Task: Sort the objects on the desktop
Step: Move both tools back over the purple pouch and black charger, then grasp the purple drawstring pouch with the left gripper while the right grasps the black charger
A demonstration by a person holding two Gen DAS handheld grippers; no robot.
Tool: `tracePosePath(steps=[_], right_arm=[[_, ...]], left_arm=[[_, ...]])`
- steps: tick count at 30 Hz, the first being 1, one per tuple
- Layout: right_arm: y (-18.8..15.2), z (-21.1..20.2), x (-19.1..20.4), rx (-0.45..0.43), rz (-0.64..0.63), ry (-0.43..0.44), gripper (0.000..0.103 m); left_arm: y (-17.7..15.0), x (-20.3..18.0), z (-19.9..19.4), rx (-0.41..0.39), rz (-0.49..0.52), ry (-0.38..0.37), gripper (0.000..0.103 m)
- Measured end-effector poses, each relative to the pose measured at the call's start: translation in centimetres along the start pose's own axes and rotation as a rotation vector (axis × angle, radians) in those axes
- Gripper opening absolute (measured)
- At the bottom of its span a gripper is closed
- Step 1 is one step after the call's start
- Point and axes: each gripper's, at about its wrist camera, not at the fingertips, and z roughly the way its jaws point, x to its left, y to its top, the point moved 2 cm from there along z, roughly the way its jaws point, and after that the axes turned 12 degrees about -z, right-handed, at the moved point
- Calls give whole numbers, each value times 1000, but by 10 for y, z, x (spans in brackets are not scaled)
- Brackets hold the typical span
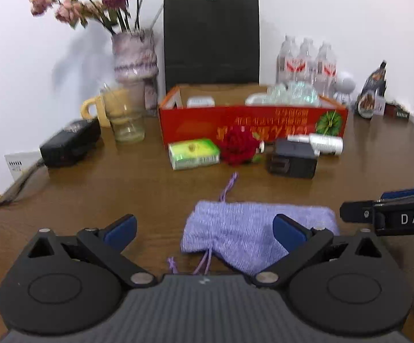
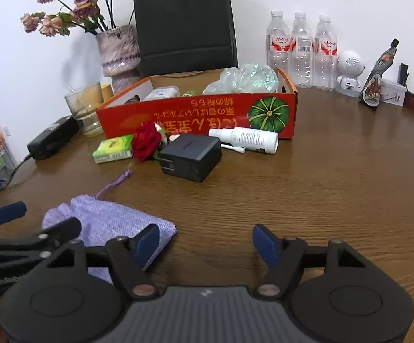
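Both grippers are released. The left gripper [image 1: 205, 230] straddles the lilac pouch [image 1: 252, 234] low in frame, covering its lower edge; the right gripper [image 2: 207, 243] hangs over bare worktop [image 2: 321, 194], its left finger [image 2: 146, 243] overlapping the pouch's corner.

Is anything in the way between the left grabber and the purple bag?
No. The left gripper is open right over the purple bag, with nothing between them. The green box, rose and charger lie farther back, by the red box.
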Motion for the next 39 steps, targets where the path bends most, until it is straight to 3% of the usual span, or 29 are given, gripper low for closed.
tracePosePath(steps=[5,9,12,24,26,27,28,31,33,35,36,37,39], right_arm=[[-10,5,0,-8,8,-36,72],[-16,8,1,-22,1,-52,74],[-16,11,2,-20,-7,-32,85],[-17,12,2,-15,3,-36,92],[-17,11,-1,-22,24,-38,90],[-17,10,-3,-24,37,-38,89],[-17,9,-5,-26,50,-38,84],[-1,13,-9,-28,60,-35,82],[14,17,-10,-28,58,-32,82],[33,30,-8,-25,52,-29,82],[45,40,-6,-22,47,-28,82],[53,52,-4,-9,53,-19,82],[65,78,4,26,63,-7,82]], left_arm=[[-5,14,12,107,-98,-38,103],[-5,17,12,107,-105,-69,100],[-6,18,11,108,-101,-73,100],[-4,17,11,107,-104,-75,100],[-2,18,10,97,-74,-82,80],[-1,18,10,90,-47,-86,52],[0,18,10,80,-4,-84,36],[6,19,15,12,283,-49,32],[14,33,25,7,304,-32,38],[25,48,31,8,220,-1,64],[29,54,30,6,163,6,86],[31,59,25,-1,105,1,96],[31,58,17,6,44,-26,99]])
